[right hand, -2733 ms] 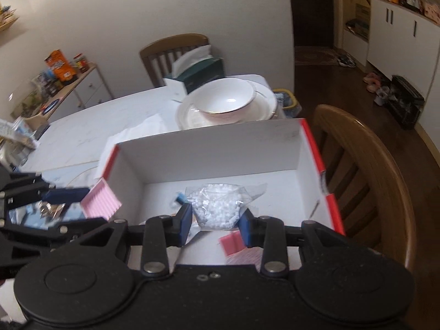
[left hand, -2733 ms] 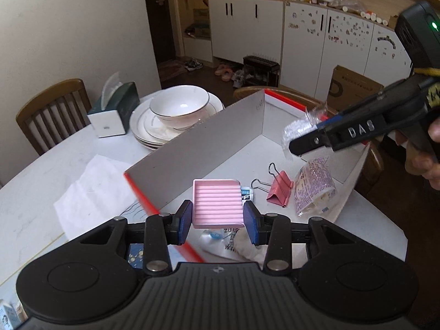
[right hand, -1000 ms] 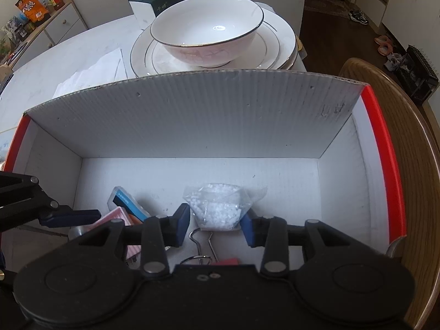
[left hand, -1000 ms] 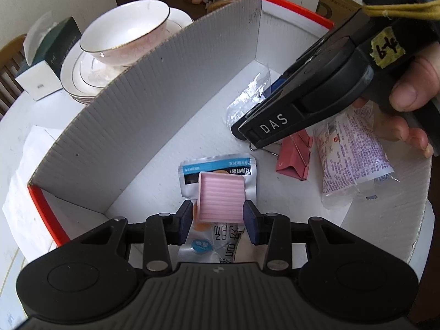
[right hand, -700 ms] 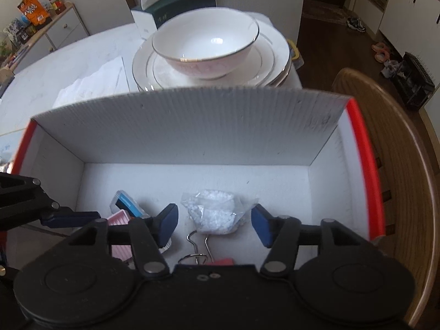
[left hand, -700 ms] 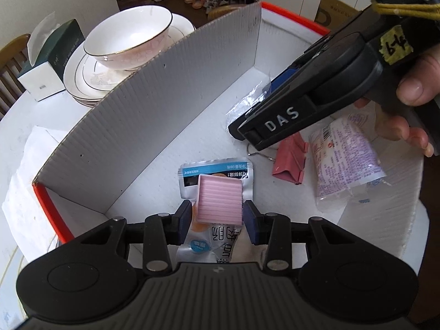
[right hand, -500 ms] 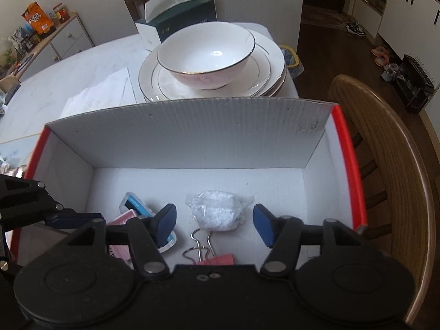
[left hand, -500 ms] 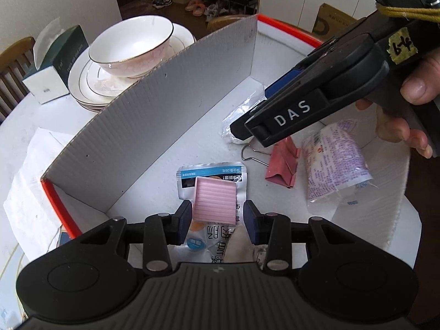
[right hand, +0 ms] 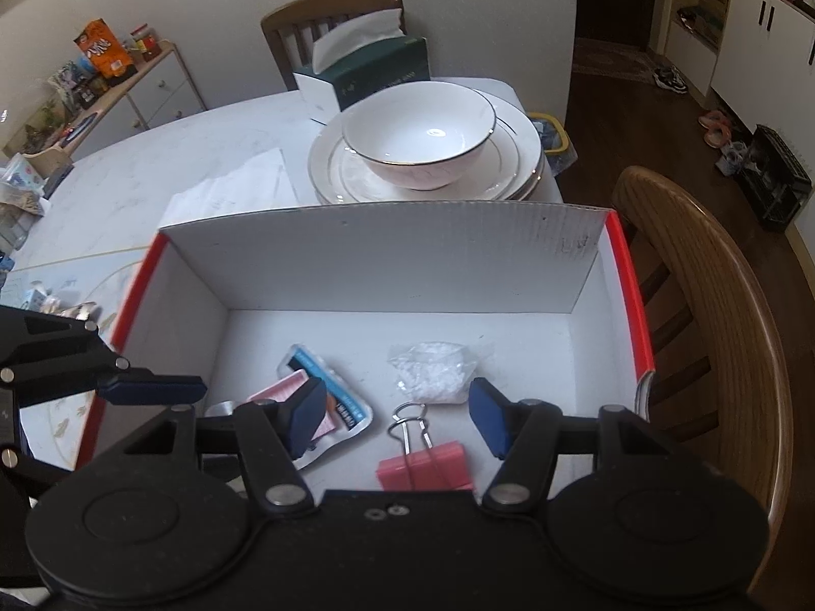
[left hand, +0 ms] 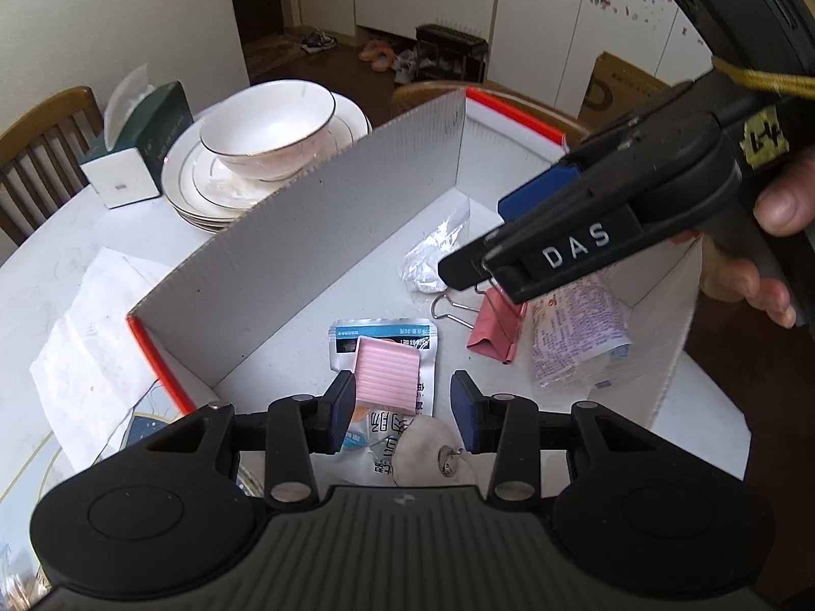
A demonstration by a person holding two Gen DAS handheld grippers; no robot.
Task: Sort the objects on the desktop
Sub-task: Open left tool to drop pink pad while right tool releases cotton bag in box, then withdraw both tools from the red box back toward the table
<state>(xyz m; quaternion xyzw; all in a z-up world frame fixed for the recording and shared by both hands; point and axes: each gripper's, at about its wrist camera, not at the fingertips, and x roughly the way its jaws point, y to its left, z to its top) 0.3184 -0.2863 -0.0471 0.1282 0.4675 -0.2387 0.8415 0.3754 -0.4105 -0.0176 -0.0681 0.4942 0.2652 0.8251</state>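
A white cardboard box (left hand: 316,234) with red edges, also in the right wrist view (right hand: 387,265), holds the sorted items. A pink ridged pad (left hand: 388,372) lies on a blue-and-white packet (left hand: 387,336) inside it. A clear bag of white pellets (right hand: 434,370), a pink binder clip (right hand: 427,471) and a printed sachet (left hand: 578,331) lie in the box too. My left gripper (left hand: 402,410) is open and empty above the pink pad. My right gripper (right hand: 397,420) is open and empty above the box, over the binder clip.
A white bowl (right hand: 418,145) on stacked plates stands behind the box, with a dark green tissue box (right hand: 364,76) beyond. White paper (right hand: 232,186) lies on the table at the left. A wooden chair (right hand: 713,315) is close on the right of the box.
My left gripper let go of the pink pad, which now lies on the packet. My right gripper opened, dropped the pellet bag in the box, and both grippers rose.
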